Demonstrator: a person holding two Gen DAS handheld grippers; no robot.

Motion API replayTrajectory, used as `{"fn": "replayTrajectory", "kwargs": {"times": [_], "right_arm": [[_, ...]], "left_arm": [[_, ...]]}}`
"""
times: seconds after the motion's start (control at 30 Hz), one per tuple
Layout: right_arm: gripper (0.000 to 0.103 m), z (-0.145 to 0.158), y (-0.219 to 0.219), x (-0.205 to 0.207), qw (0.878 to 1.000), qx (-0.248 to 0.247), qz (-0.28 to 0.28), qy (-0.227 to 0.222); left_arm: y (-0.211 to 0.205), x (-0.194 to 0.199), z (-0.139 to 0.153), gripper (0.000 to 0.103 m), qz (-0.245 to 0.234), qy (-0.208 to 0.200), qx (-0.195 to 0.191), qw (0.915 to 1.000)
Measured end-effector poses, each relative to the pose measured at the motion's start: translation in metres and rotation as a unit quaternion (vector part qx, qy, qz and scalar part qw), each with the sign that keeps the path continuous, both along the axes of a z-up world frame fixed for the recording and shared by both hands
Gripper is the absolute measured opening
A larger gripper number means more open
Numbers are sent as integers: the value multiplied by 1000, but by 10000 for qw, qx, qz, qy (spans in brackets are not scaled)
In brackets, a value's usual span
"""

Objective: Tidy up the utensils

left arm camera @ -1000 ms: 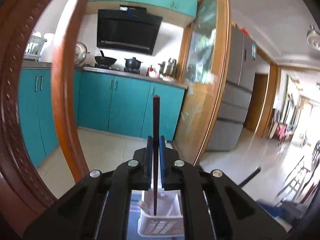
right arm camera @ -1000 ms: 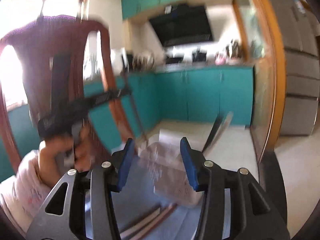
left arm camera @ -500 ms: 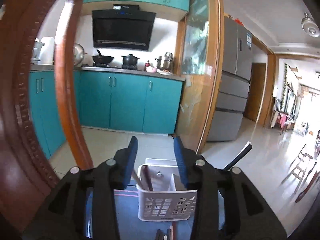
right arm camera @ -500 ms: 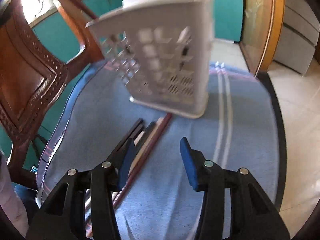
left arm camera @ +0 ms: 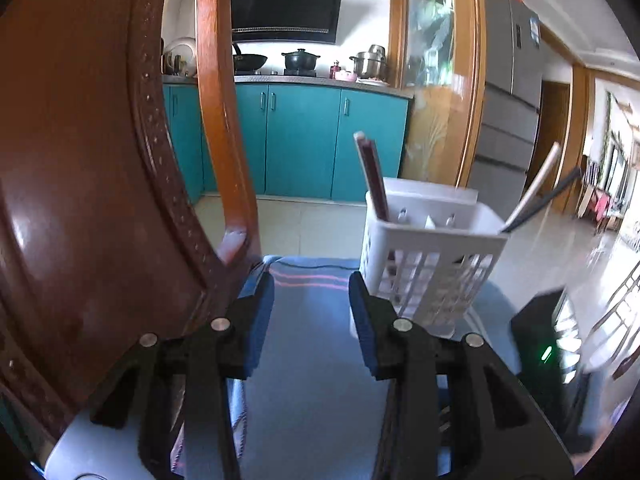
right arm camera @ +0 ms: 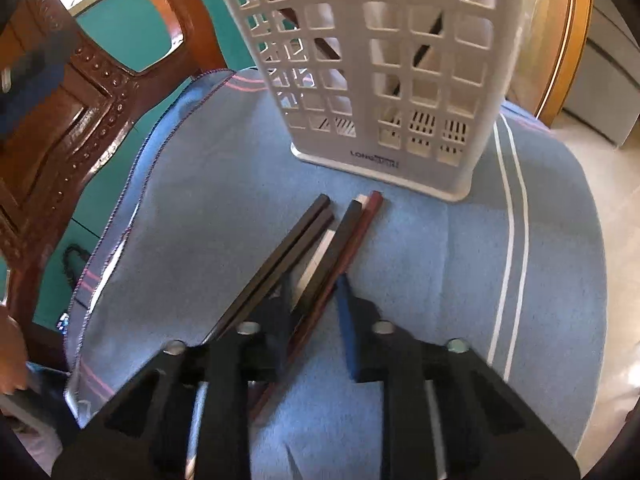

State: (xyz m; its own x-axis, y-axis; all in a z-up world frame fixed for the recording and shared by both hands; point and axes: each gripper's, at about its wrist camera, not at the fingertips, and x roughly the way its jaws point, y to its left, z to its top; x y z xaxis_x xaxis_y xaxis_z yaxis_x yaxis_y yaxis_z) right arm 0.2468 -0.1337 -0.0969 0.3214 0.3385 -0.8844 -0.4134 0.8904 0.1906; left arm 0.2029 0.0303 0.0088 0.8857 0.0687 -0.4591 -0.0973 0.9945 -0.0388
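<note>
Several chopsticks (right arm camera: pixel 320 248) lay on the blue cloth (right arm camera: pixel 420 264) just before the white basket (right arm camera: pixel 384 72). The right tongs (right arm camera: pixel 314 304) had just been closing, seemingly onto the dark-red chopstick (right arm camera: pixel 352 240). The left tongs (left arm camera: pixel 311 300) stood open and empty, left of the basket.

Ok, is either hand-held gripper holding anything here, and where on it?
The right hand-held gripper, jaws just closing, pinches the loose chopsticks on the cloth near mid-length. The left hand-held gripper, jaws just opened, holds nothing.
</note>
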Motion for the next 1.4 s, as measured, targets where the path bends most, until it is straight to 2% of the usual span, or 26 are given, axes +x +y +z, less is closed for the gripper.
{"fn": "replayTrajectory", "kwargs": {"times": [0.1,0.17,0.43,0.57,0.77,0.9,0.97,1.03,1.1,1.2,1.37,1.4], "right_arm": [[6,2,-7,1,9999,-31,-50,85],[6,5,-11,0,9999,-70,-127,60],[7,14,-56,0,9966,326,-739,170],[7,11,-73,3,9946,170,-1005,212],[7,14,-78,0,9938,70,-1100,116],[8,20,-89,-1,9924,92,-1227,44],[10,20,-93,-1,9914,5,-1309,25],[20,20,-97,-1,9905,-46,-1373,27],[25,20,-99,-1,9903,-36,-1386,19],[27,22,-97,-1,9907,-10,-1360,-20],[30,23,-95,-2,9914,-44,-1308,-33],[30,23,-95,-3,9913,-54,-1316,-30]], "left_arm": [[-4,-6,-2,41,-41,-5,155,9999],[-6,-10,-4,43,-73,-14,182,9998],[-19,-8,-7,46,-205,76,297,9993],[-24,-6,-12,50,-230,175,323,9991],[-33,-5,-19,55,-293,324,413,9982],[-38,3,-32,60,-313,639,538,9960],[-37,11,-44,61,-473,1059,446,9923],[-41,22,-61,61,-844,1635,348,9823],[-49,27,-79,53,-1092,2034,292,9725],[-59,31,-95,49,-1306,2366,328,9622],[-61,33,-103,44,-1339,2501,158,9588],[-61,33,-103,39,-1330,2496,153,9591]]}}
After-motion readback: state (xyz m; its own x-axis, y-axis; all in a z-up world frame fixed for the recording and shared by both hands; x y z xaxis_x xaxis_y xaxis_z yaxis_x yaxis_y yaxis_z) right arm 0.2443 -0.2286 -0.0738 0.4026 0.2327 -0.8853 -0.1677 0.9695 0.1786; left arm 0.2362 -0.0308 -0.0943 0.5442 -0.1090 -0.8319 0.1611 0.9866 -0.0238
